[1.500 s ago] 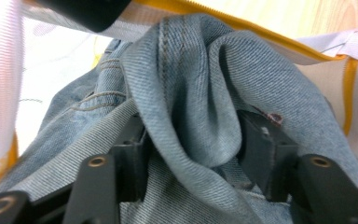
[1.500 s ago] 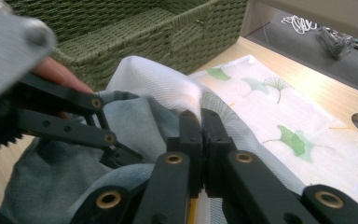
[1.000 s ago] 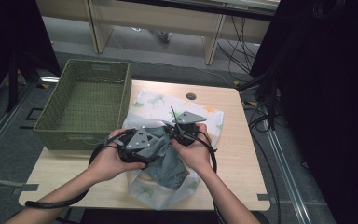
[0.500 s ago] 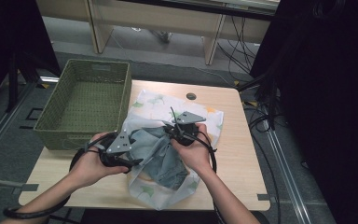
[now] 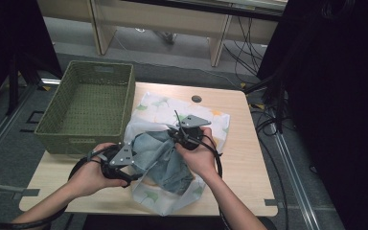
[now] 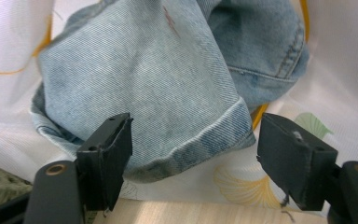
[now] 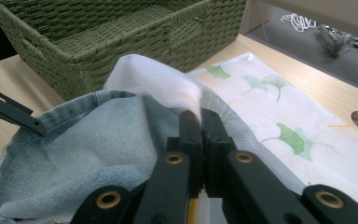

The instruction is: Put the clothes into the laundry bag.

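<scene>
In the high view, both forearms are stretched in from the bottom edge over the table. The left gripper is held low at the jeans' near-left edge; its jaws have just been opening and stand wide, the cuffed hem lying between them unpressed. The right gripper is held farther in, jaws closed on the white bag at the jeans' edge. The jeans are seen lying in the leaf-printed bag beside the basket. The hem's stitching is revealed by the left gripper view.
</scene>
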The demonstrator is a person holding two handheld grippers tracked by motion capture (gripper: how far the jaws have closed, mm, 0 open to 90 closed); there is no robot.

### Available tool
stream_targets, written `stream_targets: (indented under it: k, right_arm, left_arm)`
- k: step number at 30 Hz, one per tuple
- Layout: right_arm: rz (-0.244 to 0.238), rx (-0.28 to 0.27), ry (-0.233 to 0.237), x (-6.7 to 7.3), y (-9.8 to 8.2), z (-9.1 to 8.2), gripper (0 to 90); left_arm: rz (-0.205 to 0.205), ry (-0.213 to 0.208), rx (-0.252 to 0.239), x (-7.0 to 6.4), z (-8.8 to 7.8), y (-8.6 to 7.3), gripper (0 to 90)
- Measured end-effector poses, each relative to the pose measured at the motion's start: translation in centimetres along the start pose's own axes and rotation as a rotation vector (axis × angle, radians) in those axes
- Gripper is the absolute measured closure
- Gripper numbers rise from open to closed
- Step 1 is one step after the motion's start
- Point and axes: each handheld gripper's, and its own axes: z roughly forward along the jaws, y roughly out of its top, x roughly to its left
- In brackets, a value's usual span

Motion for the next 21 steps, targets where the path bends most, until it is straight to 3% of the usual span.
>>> stream_targets:
  k: [3,6,9,13,21]
  right_arm:
    - [-0.002,0.002,0.001,0.1,0.0,0.0,89.9]
    - [-0.003,0.003,0.003,0.1,0.0,0.0,89.9]
    - [-0.006,0.002,0.004,0.1,0.0,0.1,89.9]
    - [-0.002,0.002,0.006,0.1,0.0,0.1,89.9]
    - [-0.01,-0.002,0.0,0.2,0.0,0.1,89.9]
  left_arm:
    - [0.027,-0.003,0.044,0.0,0.5,-0.2,34.0]
    - [0.028,-0.003,0.064,0.0,1.0,-0.3,59.0]
    - [0.023,0.016,0.083,0.1,1.1,-0.2,75.7]
    - [-0.004,0.058,0.058,0.2,0.5,0.4,81.4]
    - [-0.083,0.159,-0.106,0.6,-1.8,2.2,82.7]
